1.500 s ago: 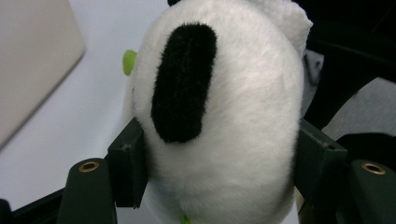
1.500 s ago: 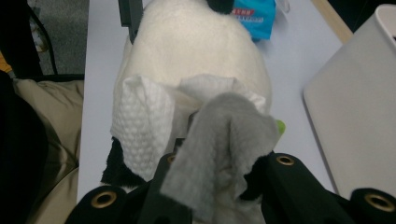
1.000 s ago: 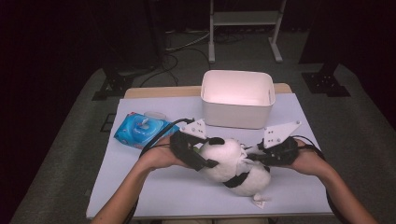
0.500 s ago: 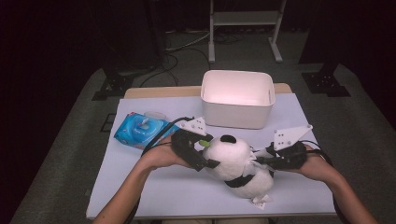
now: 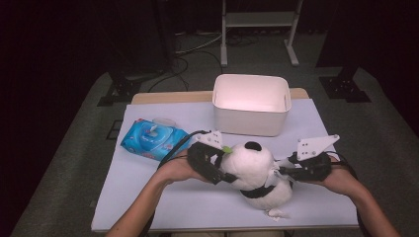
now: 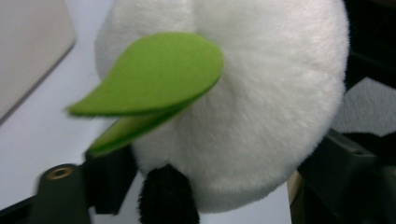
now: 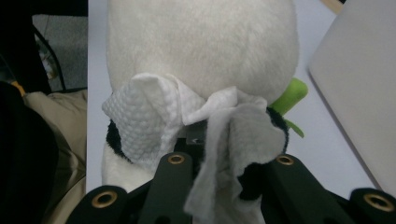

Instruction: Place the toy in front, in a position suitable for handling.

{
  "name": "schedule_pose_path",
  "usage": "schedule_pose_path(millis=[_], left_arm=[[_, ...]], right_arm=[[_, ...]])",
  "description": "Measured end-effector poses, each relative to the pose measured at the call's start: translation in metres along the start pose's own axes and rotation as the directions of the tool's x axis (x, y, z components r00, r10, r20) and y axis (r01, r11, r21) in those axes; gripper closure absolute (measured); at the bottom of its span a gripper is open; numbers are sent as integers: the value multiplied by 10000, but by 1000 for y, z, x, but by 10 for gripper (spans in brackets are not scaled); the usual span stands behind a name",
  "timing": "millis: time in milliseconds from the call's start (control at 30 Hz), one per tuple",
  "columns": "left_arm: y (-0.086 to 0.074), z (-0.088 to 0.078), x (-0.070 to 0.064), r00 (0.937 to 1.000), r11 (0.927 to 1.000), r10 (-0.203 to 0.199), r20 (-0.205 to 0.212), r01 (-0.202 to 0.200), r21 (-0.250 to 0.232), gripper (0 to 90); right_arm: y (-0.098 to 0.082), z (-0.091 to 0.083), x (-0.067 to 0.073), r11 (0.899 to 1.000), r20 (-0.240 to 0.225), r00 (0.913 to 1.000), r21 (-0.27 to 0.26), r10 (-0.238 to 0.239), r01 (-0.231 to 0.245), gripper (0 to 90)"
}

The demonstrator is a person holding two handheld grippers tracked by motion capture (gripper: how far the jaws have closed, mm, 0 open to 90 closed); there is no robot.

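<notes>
A: Since the earlier frame, the panda (image 5: 254,170) has turned more upright at lower centre; the left gripper (image 5: 223,165) jaws have just been closing, head between them.
B: High view?
A: Right gripper (image 5: 285,171) at panda's right; tub (image 5: 251,101) above, wipes pack (image 5: 154,139) left.
B: Left gripper view?
A: Jaws flank the head (image 6: 261,107); contact unclear. Green leaf (image 6: 154,77) upper left.
B: Right gripper view?
A: Jaws clamp a white wipe (image 7: 187,126) against panda's body.

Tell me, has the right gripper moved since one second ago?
Yes. In the high view the right gripper, wiping the panda toy with a white wipe, has shifted rightward, away from beneath the white bin.
</notes>
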State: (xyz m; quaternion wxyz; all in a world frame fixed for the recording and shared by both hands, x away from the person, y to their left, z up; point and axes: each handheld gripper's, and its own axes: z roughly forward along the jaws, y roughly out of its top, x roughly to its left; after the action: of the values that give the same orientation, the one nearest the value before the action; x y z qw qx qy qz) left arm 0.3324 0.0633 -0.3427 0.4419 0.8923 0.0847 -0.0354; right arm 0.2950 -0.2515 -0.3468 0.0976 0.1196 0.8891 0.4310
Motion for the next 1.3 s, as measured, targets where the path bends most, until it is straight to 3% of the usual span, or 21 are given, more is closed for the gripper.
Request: schedule_pose_path(millis=[167,267,433,733,833,1033,1167,1300], left_arm=[[8,-11,-3,9994,9993,305,-166,-308,-233,295],[16,-19,-5,9979,9986,532,-367,-534,-56,301],[18,-28,-9,9965,9983,554,-619,-543,195,303],[25,-38,-11,9938,9965,750,-816,-716,435,303],[30,-38,-13,9934,9950,867,-749,-826,553,304],[37,-30,-13,9928,9922,970,-698,-909,849,304],[32,-28,-11,9936,9928,951,-616,-901,794,304],[29,-27,-10,9948,9945,831,-582,-791,680,301]], right_arm=[[6,-11,-3,9992,-44,10000,-388,30,-32,787],[12,-14,-4,9991,22,10000,-412,-31,32,787],[19,-16,-5,9986,5,10000,-525,-82,83,792],[35,-22,-5,9958,23,9997,-881,-261,262,792],[49,-27,-6,9919,23,9990,-1189,-438,438,792],[66,-21,-6,9930,124,9961,-791,-871,878,792],[62,-18,-7,9944,79,9967,-688,-804,807,791],[45,-11,-9,9975,7,9991,-565,-426,426,791]])
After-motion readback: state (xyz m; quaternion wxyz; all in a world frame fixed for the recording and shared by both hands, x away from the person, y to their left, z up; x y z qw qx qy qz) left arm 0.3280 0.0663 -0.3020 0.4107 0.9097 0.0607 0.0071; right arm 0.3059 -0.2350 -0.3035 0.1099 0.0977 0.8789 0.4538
